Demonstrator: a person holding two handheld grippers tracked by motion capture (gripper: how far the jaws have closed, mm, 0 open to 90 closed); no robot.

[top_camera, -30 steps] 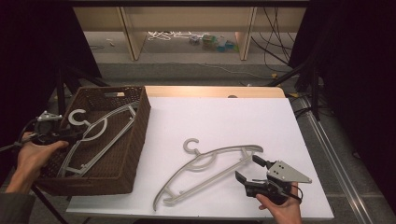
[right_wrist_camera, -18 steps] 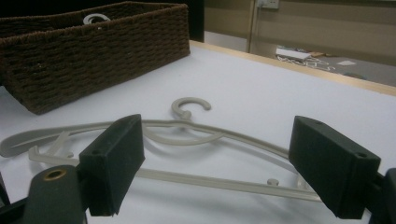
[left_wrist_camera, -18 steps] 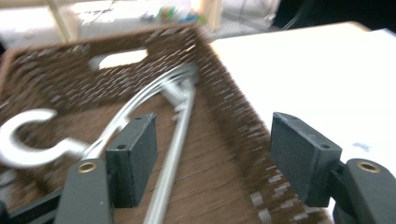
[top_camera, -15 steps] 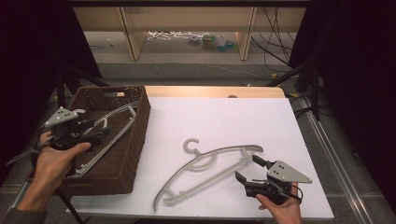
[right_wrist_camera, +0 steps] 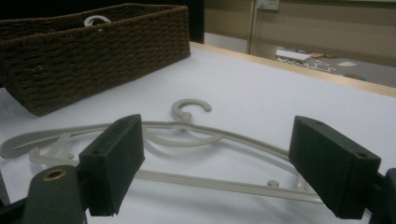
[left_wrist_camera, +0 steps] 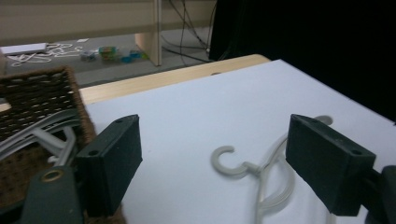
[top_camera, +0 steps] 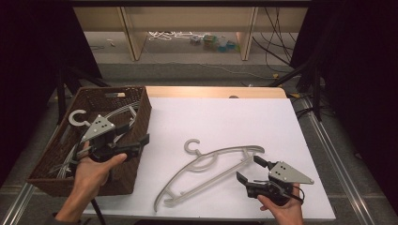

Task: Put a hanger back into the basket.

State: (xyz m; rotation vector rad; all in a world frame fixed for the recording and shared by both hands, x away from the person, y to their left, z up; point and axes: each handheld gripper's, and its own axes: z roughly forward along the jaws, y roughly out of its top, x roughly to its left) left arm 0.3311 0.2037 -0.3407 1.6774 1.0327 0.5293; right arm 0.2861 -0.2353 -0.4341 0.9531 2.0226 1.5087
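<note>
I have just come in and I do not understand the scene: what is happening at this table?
A person works with hangers, holding a gripper in each hand. One grey hanger lies flat on the white table. The right gripper sits open beside the hanger's lower bar, not gripping it. The left gripper is open and empty, above the right edge of the brown wicker basket, pointing toward the table. More hangers lie in the basket.

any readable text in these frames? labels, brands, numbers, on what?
None can be read.
Hanger on the table: plain grey, no marking shows.
Basket: woven wall, no tag to read; the pale strip on its far rim is too small to tell.
Grey plates on the left gripper and right gripper: dark dots, no lettering.
Coloured items on the floor: too small and blurred.
</note>
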